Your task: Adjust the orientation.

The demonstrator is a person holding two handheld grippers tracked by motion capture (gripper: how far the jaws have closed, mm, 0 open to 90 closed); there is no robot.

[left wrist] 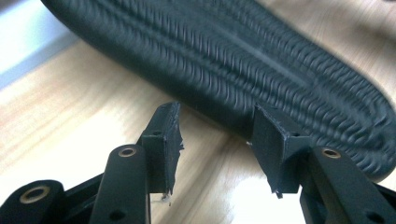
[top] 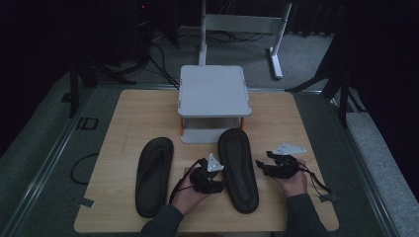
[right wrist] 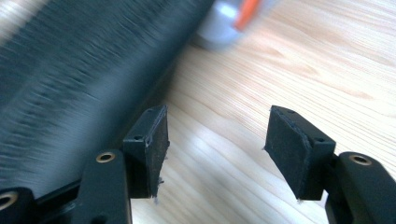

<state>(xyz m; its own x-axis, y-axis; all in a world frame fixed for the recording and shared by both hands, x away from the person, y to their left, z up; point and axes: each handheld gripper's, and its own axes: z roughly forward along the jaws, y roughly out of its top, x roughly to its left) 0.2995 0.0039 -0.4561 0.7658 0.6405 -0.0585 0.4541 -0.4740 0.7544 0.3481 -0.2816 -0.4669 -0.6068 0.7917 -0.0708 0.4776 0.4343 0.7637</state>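
- Two black sandals on the tabletop (top: 123, 113), soles up. The right sandal (top: 238, 168) lies between the two hands and it's clearly the one being worked on. The left sandal (top: 154, 175) sits well apart on the far side of the left hand.
- Left hand-held gripper (top: 217, 165) is just beside the right sandal's inner edge, jaws partway open with nothing between them. In the left gripper view the wavy tread (left wrist: 243, 60) runs right past the fingertips (left wrist: 163, 135); one jaw tip looks about touching the rim.
- Right hand-held gripper (top: 261, 165) is at the sandal's outer edge, jaws apart over bare wood, nothing pinched. In the right gripper view the left fingertip (right wrist: 149, 140) sits right against the sole (right wrist: 70, 79).
- My guess on handling: light foam or rubber, floppy lengthwise, grippy rather than slick, not fragile at all. It'll sag if lifted from one end.
- Best hold looks like the sole's edge near the middle, one gripper per side, pads biting across the rim thickness.
- Count: two sandals, two hand-held grippers, one grey two-tier stand (top: 213, 91) behind the sandals.
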